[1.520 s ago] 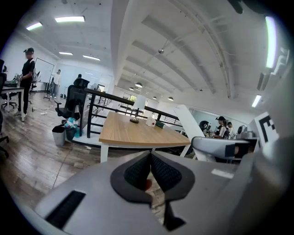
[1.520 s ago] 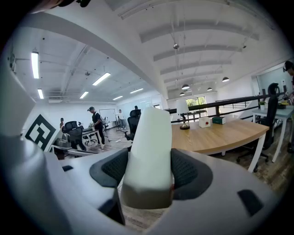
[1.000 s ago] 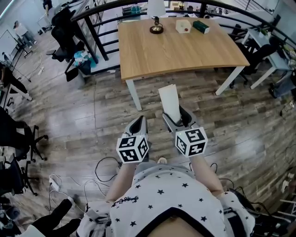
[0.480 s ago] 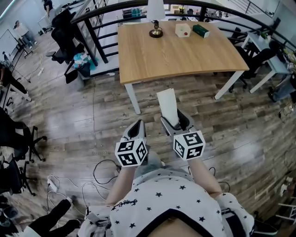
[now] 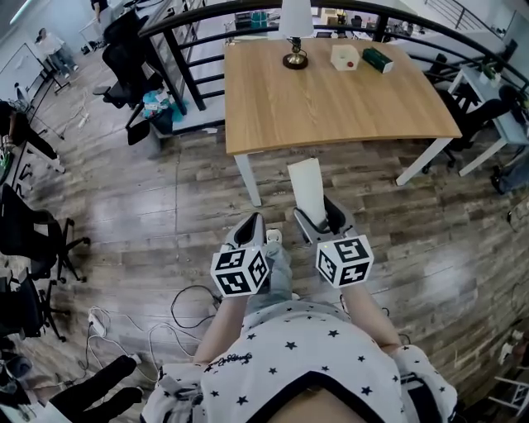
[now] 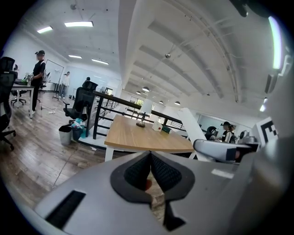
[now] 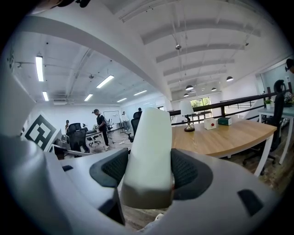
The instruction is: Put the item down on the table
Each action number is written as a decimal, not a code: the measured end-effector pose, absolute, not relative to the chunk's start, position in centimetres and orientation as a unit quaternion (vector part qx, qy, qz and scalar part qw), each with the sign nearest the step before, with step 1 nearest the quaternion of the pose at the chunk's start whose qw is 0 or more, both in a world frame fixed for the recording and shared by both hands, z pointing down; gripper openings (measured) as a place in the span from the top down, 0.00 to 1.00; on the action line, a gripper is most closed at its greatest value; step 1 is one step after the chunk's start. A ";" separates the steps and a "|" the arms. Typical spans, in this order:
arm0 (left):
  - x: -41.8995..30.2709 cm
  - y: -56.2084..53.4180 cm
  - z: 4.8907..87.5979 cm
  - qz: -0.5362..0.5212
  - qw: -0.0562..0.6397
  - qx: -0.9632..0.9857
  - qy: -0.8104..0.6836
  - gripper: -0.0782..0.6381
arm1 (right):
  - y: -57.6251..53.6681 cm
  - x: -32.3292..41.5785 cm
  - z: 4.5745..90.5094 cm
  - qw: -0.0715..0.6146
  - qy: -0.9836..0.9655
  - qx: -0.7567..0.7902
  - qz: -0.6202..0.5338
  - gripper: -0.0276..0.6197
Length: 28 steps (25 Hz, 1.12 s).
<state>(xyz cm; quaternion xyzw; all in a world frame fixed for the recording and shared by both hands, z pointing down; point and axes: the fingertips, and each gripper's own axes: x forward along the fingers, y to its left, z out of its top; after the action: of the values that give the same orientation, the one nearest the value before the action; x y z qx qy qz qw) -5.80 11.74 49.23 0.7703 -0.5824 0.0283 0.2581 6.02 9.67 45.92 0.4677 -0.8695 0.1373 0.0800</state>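
A long white block (image 5: pixel 309 188) (image 7: pixel 148 151) stands out forward from my right gripper (image 5: pixel 322 220) (image 7: pixel 148 172), whose pads press on both its sides. I hold it above the wooden floor, short of the near edge of the wooden table (image 5: pixel 331 87) (image 7: pixel 225 137). My left gripper (image 5: pixel 248 232) (image 6: pixel 150 172) is beside it at the same height, shut with nothing between its pads. The white block (image 6: pixel 193 127) also shows at the right of the left gripper view.
On the table's far side stand a lamp (image 5: pixel 294 23), a white box with a red dot (image 5: pixel 344 56) and a dark green box (image 5: pixel 379 59). A black railing (image 5: pixel 178 49) runs behind it. Office chairs (image 5: pixel 33 240) and cables (image 5: pixel 186 301) lie to the left. People stand far off.
Both grippers hold the same pose and grip. The table sits slightly further right in the head view than a second ago.
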 end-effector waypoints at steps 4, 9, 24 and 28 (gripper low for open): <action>-5.7 7.3 49.3 0.025 0.256 0.777 -0.575 0.87 | 5.8 6.4 45.7 0.078 -0.864 0.480 0.132 0.51; -4.9 1.1 49.0 0.024 0.257 0.789 -0.558 0.87 | 0.4 7.2 45.2 0.077 -0.855 0.496 0.129 0.51; -5.8 -16.3 48.1 0.047 0.257 0.820 -0.509 0.87 | -15.9 4.5 44.3 0.076 -0.839 0.520 0.140 0.51; -6.8 -20.1 48.3 0.053 0.255 0.824 -0.503 0.87 | -19.8 3.4 44.7 0.079 -0.836 0.524 0.141 0.51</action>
<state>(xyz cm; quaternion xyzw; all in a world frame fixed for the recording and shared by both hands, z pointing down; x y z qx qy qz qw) -6.78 -20.05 48.26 0.8242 -0.5027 0.0532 0.2552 3.42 -19.76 44.74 0.5242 -0.8361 0.1407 0.0794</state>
